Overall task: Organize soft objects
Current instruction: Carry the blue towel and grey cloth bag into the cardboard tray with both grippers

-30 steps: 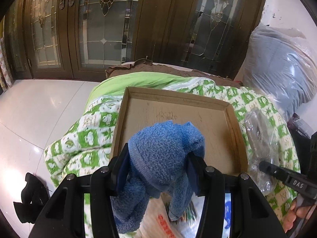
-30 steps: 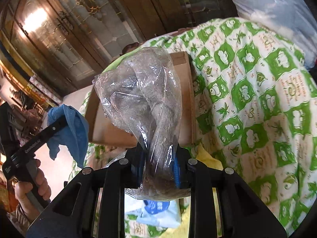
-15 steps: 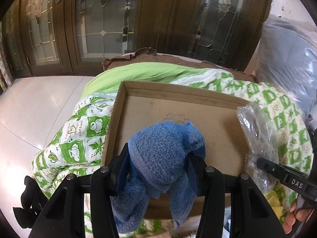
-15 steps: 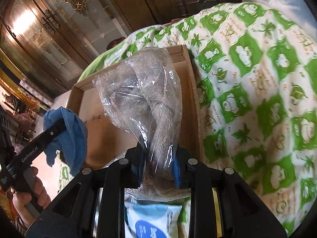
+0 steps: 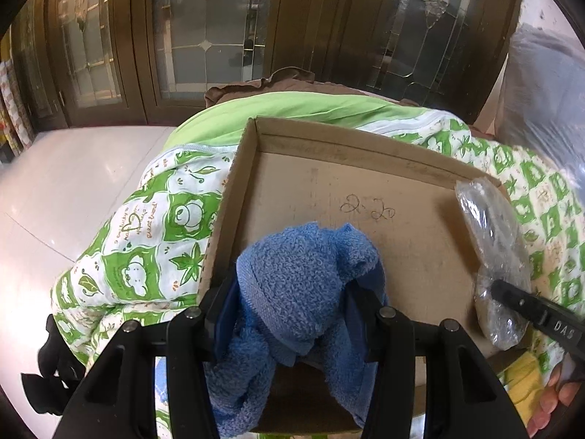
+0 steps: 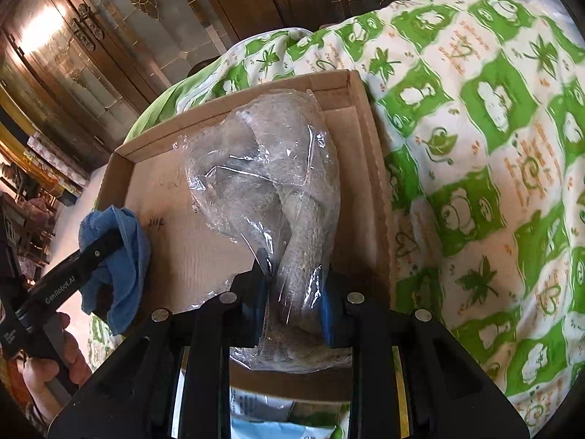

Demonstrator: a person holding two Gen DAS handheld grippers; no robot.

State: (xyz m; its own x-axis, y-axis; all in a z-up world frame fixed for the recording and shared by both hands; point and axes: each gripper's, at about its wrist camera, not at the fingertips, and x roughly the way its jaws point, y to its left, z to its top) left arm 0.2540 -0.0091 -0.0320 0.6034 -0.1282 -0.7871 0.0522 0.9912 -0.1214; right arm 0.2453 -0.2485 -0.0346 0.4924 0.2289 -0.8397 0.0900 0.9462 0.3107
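My left gripper [image 5: 292,303] is shut on a blue towel [image 5: 299,278] and holds it over the near left part of a shallow cardboard box [image 5: 365,168]. My right gripper [image 6: 294,289] is shut on a clear plastic bag with grey fabric inside [image 6: 270,168] and holds it over the right side of the box [image 6: 369,168]. The bag also shows at the right in the left wrist view [image 5: 493,256]. The blue towel [image 6: 120,248] and left gripper show at the left in the right wrist view. The box floor is bare cardboard with pen marks.
The box rests on a green and white patterned quilt [image 6: 486,139] over a bed. A white tiled floor [image 5: 65,183] lies to the left, dark wooden glass doors [image 5: 219,29] behind. A large grey plastic-wrapped bundle [image 5: 548,102] stands at the right. Packets lie below the box's near edge [image 6: 270,428].
Both grippers have moved forward and down over the box with their loads. The towel and the bag now hang above the box floor instead of before its near edge.
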